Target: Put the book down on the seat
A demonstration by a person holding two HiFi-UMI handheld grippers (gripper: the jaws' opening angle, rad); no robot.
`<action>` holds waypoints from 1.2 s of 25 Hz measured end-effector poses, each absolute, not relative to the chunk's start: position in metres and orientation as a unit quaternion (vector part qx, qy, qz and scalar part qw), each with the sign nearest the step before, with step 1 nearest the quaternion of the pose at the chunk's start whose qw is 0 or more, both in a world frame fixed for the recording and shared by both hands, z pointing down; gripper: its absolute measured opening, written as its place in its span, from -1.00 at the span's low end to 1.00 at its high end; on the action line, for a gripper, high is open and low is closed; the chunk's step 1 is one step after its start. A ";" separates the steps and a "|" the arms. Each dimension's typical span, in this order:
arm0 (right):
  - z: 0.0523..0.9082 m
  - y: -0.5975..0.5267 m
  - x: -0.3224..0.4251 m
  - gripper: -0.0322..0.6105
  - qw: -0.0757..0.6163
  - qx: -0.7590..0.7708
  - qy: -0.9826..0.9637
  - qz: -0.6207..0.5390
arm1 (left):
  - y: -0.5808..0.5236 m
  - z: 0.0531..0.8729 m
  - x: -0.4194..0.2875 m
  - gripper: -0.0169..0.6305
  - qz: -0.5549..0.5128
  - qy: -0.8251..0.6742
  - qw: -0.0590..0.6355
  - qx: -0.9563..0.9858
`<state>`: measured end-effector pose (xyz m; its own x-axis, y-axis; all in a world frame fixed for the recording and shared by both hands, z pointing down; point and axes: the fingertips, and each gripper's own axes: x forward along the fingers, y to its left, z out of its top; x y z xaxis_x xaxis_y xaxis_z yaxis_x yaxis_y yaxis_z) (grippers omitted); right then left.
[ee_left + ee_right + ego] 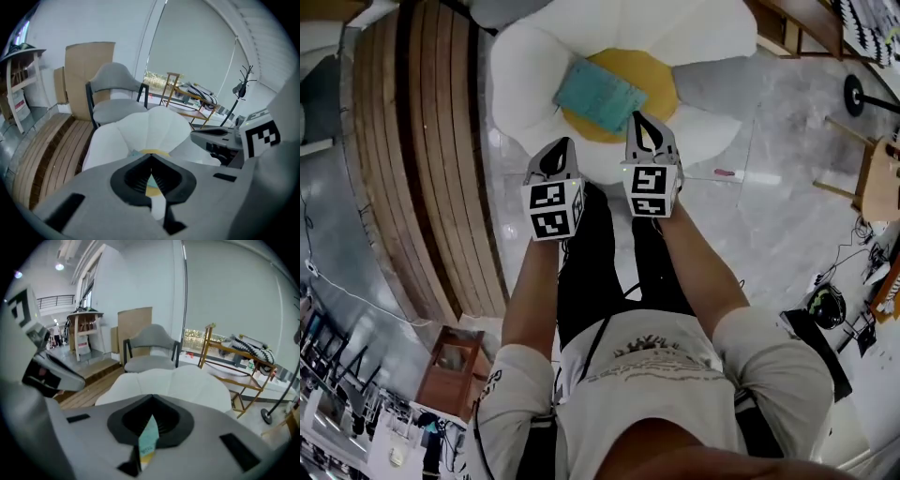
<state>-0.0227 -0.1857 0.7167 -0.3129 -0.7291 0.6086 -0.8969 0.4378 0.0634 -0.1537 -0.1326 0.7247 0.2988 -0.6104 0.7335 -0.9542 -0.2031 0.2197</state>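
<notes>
Plainly, the left tongs (565, 142) are closed, their jaws meeting at the tip with nothing between them; in the left gripper view (150, 155) only the seat shows through the slot behind the tip. The right tongs (636, 116) are closed and empty too, and in the right gripper view (151, 397) a sliver of teal and yellow shows through the same slot. In the head view both tips point towards 12 o'clock and hang over the near edge of the seat (525, 66), a flower-shaped cushion with white petals and a yellow middle (654, 73). The book (598, 94), teal-covered, lies flat in that middle, turned askew, its left end reaching over onto a white petal. It sits at about 1 o'clock from the left tip and 11 o'clock from the right tip, near both and touching neither. The person's bare forearms reach forward side by side from the chest, each tool's marker cube facing up at the camera, the right tongs a little further ahead than the left. A slatted wooden platform (422, 141) runs along the 9 o'clock side of the seat. A grey chair (152, 345) stands beyond the seat at 12 o'clock in the right gripper view, with a sheet of cardboard (86, 65) leaning behind it.
</notes>
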 end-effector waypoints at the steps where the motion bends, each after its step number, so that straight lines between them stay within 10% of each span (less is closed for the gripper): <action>1: 0.693 -0.185 -0.018 -0.81 0.272 0.513 -0.801 0.150 | -0.134 0.705 -0.151 -0.89 0.249 -0.541 0.328 0.733; 30: 0.200 -0.217 0.059 -0.82 -0.060 0.535 -0.842 0.038 | -0.199 0.221 -0.079 -0.89 0.066 -0.604 0.078 0.791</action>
<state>0.0586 -0.2170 0.1997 -0.4212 -0.9049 -0.0611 -0.8958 0.4256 -0.1280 -0.0792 -0.1987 0.2212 0.2621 -0.9444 0.1986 -0.9650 -0.2587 0.0429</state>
